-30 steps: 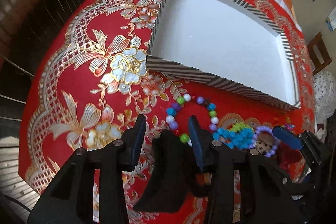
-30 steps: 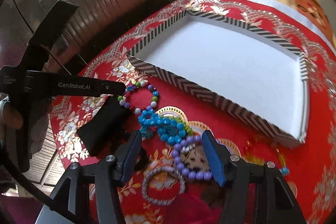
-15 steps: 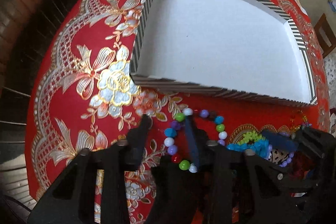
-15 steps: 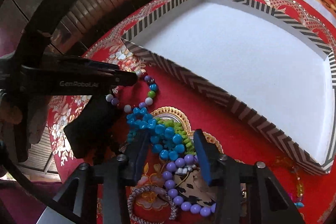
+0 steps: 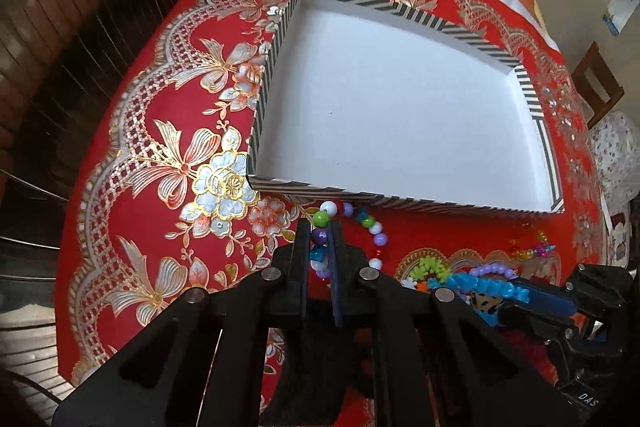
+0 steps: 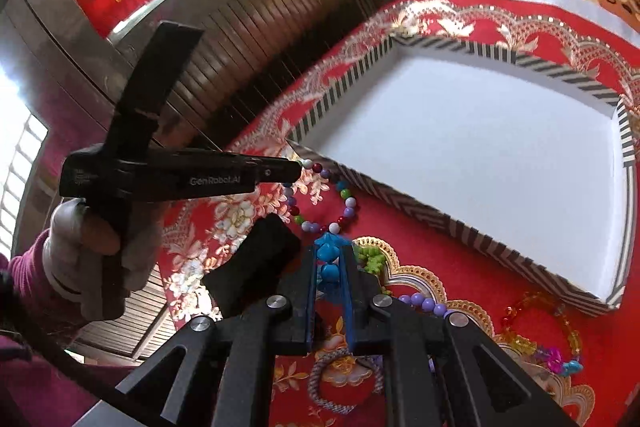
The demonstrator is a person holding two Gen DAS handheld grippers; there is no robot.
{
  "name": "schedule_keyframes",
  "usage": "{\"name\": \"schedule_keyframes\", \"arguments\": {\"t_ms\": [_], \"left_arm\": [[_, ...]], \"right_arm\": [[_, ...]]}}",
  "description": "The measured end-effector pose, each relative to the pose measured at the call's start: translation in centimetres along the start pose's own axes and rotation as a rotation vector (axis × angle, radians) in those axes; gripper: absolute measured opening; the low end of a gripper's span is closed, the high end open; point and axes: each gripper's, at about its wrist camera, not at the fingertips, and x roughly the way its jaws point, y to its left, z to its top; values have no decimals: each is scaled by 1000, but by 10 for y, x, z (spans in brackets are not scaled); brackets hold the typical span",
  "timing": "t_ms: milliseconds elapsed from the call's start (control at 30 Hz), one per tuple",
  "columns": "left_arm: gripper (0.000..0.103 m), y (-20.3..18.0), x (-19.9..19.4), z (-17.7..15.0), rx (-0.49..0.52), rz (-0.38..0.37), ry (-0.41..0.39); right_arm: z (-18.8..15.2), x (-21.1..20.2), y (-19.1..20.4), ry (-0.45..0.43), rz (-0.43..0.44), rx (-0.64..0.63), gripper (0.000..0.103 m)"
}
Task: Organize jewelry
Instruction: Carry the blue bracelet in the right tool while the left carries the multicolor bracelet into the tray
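Left hand-held gripper (image 5: 320,239): fingers drawn together on one side of the multicoloured bead bracelet (image 5: 352,227), beads showing in the narrow gap between them. The rest of the loop lies ahead and to the right of the tips, just short of the near wall of the striped tray (image 5: 400,201).

Right hand-held gripper (image 6: 329,263): fingers pressed in on the blue bead strand (image 6: 328,255), two blue beads visible between the pads. The strand appears to run back into the pile under this tool.

Striped tray: white floor bare, directly ahead of both tools, resting on the red floral cloth (image 5: 160,147) that covers the surface.

Other items in the pile, all near the right tool: green bead piece (image 6: 370,259) just right of its tips; purple bead bracelet (image 6: 424,303) to the right of its fingers; woven grey bracelet (image 6: 340,379) beneath it; clear coloured crystal strand (image 6: 540,339) further right, close to the tray's near corner.

Risks, as judged:
- Blue, green and purple pieces lie tangled; lifting the blue strand may drag neighbours along or scatter them.
- Each grip is on round beads, so a bead could roll out and the piece drop short of the tray.
- The hanging loop of the multicoloured bracelet may catch the tray's near wall if carried low.
- Both tools work close together; crossing paths could knock one piece loose.
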Motion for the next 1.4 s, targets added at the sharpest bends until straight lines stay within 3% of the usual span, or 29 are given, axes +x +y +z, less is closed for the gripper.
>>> {"name": "schedule_keyframes", "arguments": {"t_ms": [333,633,1033,1400], "left_arm": [[7,-14,-44,4,27,-28,-84],[7,-30,-58,38,71,-31,-140],[7,-44,-11,108,100,-26,-114],[7,-53,49,164,107,-13,-52]], "right_arm": [[2,-37,1,-97,-22,65,10],[20,-73,-22,-173,-124,123,10],[64,-70,-100,-156,-247,233,10],[102,-30,-159,-116,-252,317,10]]}}
